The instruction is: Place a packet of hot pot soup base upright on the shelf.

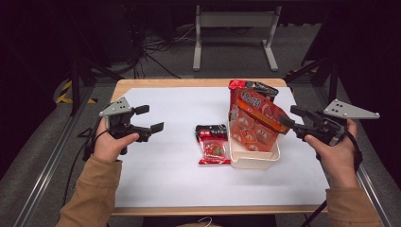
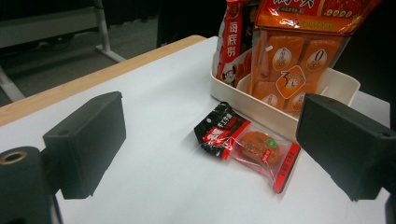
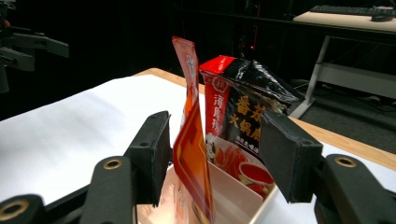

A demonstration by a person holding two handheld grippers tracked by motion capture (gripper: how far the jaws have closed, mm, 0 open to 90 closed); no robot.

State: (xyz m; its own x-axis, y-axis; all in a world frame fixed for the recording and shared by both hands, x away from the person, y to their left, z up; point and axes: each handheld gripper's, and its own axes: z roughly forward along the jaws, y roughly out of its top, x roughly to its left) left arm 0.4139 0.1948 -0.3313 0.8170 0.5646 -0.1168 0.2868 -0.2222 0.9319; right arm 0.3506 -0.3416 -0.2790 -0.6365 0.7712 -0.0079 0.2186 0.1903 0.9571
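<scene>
A white tray (image 1: 254, 161) stands right of the table's middle with two snack bags upright in it: a big orange bag (image 1: 255, 118) in front and a red-and-black bag (image 1: 250, 86) behind. My right gripper (image 1: 289, 116) is at the orange bag's right edge. In the right gripper view the gripper (image 3: 219, 149) is open, and the thin edge of the orange bag (image 3: 191, 154) stands between its pads without being pressed. A small red-and-black packet (image 1: 213, 144) lies flat left of the tray. My left gripper (image 1: 151, 118) hovers open and empty at the left, facing that packet (image 2: 247, 144).
White paper (image 1: 165, 175) covers the wooden table (image 1: 142, 83). A grey metal stand (image 1: 234, 28) and cables sit on the floor behind. Bare paper lies between the left gripper and the packet, and in front of the tray (image 2: 261, 114).
</scene>
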